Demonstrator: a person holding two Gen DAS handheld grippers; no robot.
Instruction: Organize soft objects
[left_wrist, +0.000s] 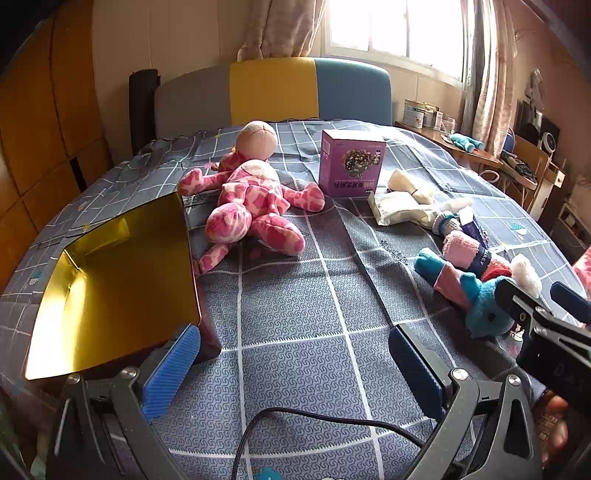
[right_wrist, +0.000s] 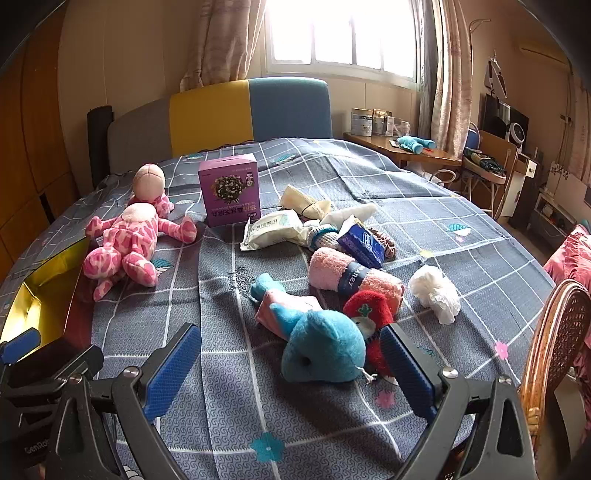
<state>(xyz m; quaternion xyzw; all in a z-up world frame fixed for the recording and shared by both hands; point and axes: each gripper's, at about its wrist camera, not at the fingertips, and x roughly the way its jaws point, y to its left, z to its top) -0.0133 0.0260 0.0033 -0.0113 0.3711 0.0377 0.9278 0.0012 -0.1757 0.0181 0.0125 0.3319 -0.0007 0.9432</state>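
My left gripper (left_wrist: 295, 373) hangs open over bare bedspread, beside an open box with a gold lining (left_wrist: 110, 288) on its left. A pink spotted plush (left_wrist: 255, 195) lies on its back further up the bed. My right gripper (right_wrist: 291, 369) is open too, low over the bed. A blue plush (right_wrist: 325, 347) lies just ahead between its fingers, not gripped. Behind it sit a red plush (right_wrist: 369, 306), a pink rolled towel (right_wrist: 332, 273) and a white crumpled wad (right_wrist: 436, 288). The right gripper (left_wrist: 543, 295) shows at the right edge of the left wrist view.
A purple carton (right_wrist: 229, 188) stands upright mid-bed. A wipes pack (right_wrist: 269, 229), a blue packet (right_wrist: 362, 242) and cream cloth (right_wrist: 303, 203) lie behind the towel. A wicker chair (right_wrist: 554, 332) stands at the bed's right edge, a desk (right_wrist: 406, 151) beyond. A cable (left_wrist: 332, 417) crosses the near bedspread.
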